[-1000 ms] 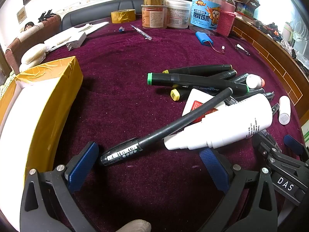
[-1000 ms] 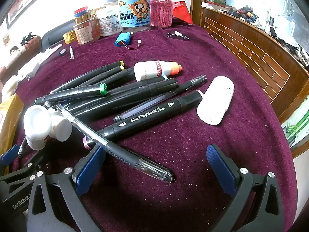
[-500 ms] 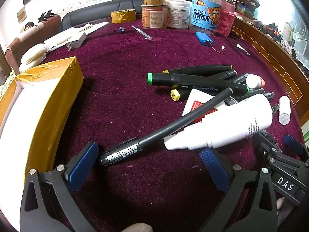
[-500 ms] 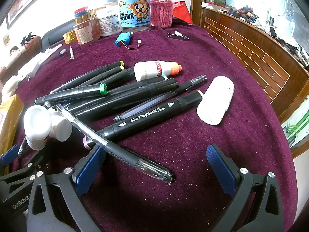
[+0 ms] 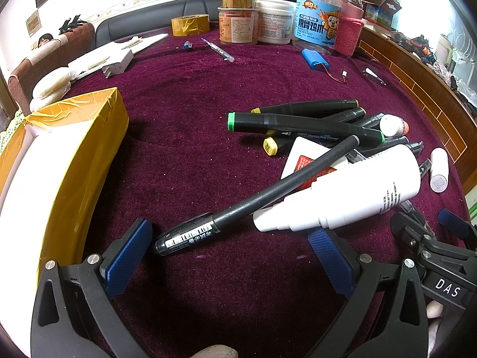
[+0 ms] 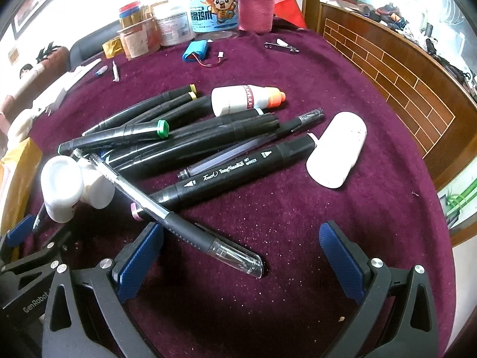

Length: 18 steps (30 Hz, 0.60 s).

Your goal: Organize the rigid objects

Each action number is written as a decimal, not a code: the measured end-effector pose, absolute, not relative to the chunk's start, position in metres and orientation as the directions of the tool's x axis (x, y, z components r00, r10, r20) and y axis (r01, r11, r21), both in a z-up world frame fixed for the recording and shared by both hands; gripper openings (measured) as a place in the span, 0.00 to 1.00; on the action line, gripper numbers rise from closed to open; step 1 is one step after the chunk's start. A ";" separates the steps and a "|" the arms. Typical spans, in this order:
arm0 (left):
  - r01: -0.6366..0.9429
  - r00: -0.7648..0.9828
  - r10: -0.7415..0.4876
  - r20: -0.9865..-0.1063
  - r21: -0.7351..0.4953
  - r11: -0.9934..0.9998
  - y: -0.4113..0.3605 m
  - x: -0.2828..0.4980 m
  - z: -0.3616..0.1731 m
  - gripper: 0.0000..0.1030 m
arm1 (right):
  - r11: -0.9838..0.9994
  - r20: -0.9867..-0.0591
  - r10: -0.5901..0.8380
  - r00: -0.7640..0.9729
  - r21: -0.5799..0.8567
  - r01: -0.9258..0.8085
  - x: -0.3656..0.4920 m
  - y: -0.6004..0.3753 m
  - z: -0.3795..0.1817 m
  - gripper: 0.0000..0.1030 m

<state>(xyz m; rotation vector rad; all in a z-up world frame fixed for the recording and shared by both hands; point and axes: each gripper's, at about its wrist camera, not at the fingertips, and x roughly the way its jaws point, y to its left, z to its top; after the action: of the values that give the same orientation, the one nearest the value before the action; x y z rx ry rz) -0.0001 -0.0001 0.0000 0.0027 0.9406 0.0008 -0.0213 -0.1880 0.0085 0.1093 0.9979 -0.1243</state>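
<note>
A pile of black markers (image 5: pixel 313 122) and pens lies on the purple cloth, also in the right wrist view (image 6: pixel 193 146). A black pen (image 5: pixel 250 203) lies just ahead of my open, empty left gripper (image 5: pixel 229 250), beside a large white bottle (image 5: pixel 351 194). A clear-capped pen (image 6: pixel 184 220) lies between the jaws of my open, empty right gripper (image 6: pixel 241 250). A small orange-capped bottle (image 6: pixel 244 100) and a white oval case (image 6: pixel 340 149) lie by the markers.
A yellow-taped box (image 5: pixel 59 161) stands at the left. Jars (image 5: pixel 274 21), a tape roll (image 5: pixel 190 25), a blue battery pack (image 5: pixel 314 58) and a white charger (image 5: pixel 117 65) sit at the back. A wooden ledge (image 6: pixel 402 89) borders the right.
</note>
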 end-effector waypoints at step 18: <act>-0.001 0.589 0.003 -0.808 0.002 1.000 0.000 0.000 0.000 1.00 | 0.992 -0.846 -0.038 0.532 0.030 0.120 -0.026 -0.187 0.012 0.99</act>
<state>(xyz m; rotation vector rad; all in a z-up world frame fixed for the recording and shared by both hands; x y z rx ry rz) 0.0000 0.0000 0.0000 0.0016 0.9410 0.0024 -0.0255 -0.1872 0.0116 0.0881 1.0061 -0.0944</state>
